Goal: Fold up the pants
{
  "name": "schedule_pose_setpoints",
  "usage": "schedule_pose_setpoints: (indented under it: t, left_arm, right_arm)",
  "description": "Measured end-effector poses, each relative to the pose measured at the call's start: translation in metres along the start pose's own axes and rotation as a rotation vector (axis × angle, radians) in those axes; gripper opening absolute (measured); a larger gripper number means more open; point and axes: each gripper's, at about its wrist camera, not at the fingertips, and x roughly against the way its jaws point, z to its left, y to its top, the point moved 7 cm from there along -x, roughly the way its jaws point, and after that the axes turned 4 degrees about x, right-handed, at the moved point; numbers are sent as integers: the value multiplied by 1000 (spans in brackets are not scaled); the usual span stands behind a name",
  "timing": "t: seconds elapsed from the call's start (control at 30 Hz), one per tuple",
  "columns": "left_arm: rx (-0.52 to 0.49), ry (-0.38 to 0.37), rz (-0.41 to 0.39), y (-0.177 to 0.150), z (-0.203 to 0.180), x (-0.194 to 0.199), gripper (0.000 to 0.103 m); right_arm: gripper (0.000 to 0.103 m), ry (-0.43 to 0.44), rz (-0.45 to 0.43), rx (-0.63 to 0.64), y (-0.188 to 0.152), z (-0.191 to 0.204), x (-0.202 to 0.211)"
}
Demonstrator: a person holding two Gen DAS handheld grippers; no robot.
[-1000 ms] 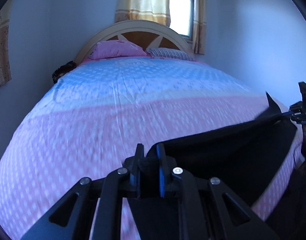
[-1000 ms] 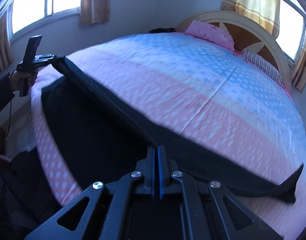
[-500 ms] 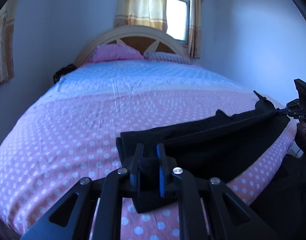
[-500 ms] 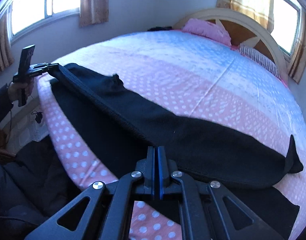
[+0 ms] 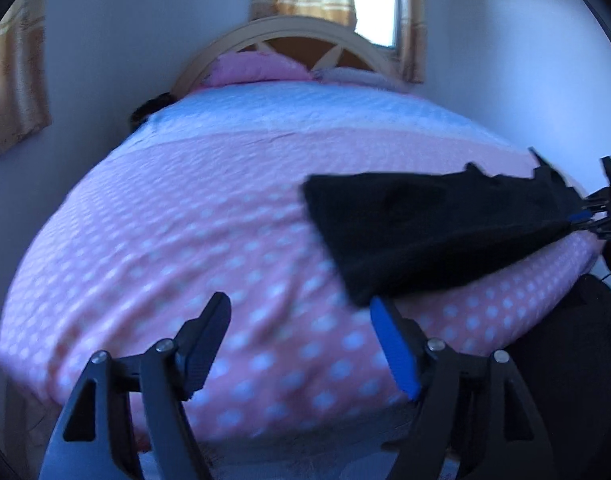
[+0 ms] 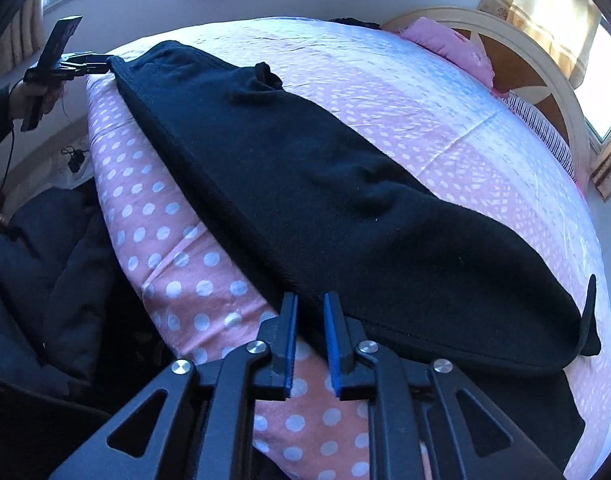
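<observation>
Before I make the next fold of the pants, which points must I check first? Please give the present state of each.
1. Left gripper free of cloth: ok, jaws wide open, nothing between them.
2. Right gripper free of cloth: cannot tell, jaws only a little apart at the pants' near edge.
3. Pants doubled lengthwise on the bed: ok, a lower layer shows beneath.
4. Cloth smooth: not ok, there are wrinkles in the middle.
5. Ends lying flat: not ok, one corner stands up.
</observation>
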Motion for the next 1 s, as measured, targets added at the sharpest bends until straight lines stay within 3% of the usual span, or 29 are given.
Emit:
schedule_pose_setpoints:
  t: [0.2,0.37,0.47,0.63,0.7,0.73,0.77,0.8,1.0]
  left_arm:
    - [136,-36,-28,12,16,12,72]
    - [156,-131,-39,43,-15,-3,65]
    - [137,-147,4,54,-33,-24,59]
    - [105,-124,113,61,-47,-58,50]
    - [97,-89,150,60,-47,-69,44]
    - [91,-85,153,61,-48,-70,34]
    - [80,-73,159,62,-48,-71,16]
    - [73,-57,166,62,-49,-72,9]
    - [50,-55,121,75,-54,-60,6]
  right_arm:
    - [18,21,4,-23,-4,-3,2]
    - [18,40,7,-1,0,-1,11]
    - [19,65,-16,8,6,1,21]
    - [37,60,-42,-12,11,-7,24]
    - [37,55,-49,-28,11,-12,23]
    - [37,54,-52,-40,11,-15,23]
    - [37,57,-59,-52,11,-19,24]
    - [37,64,-71,-69,11,-22,26]
    - [37,95,-116,-134,17,-35,34]
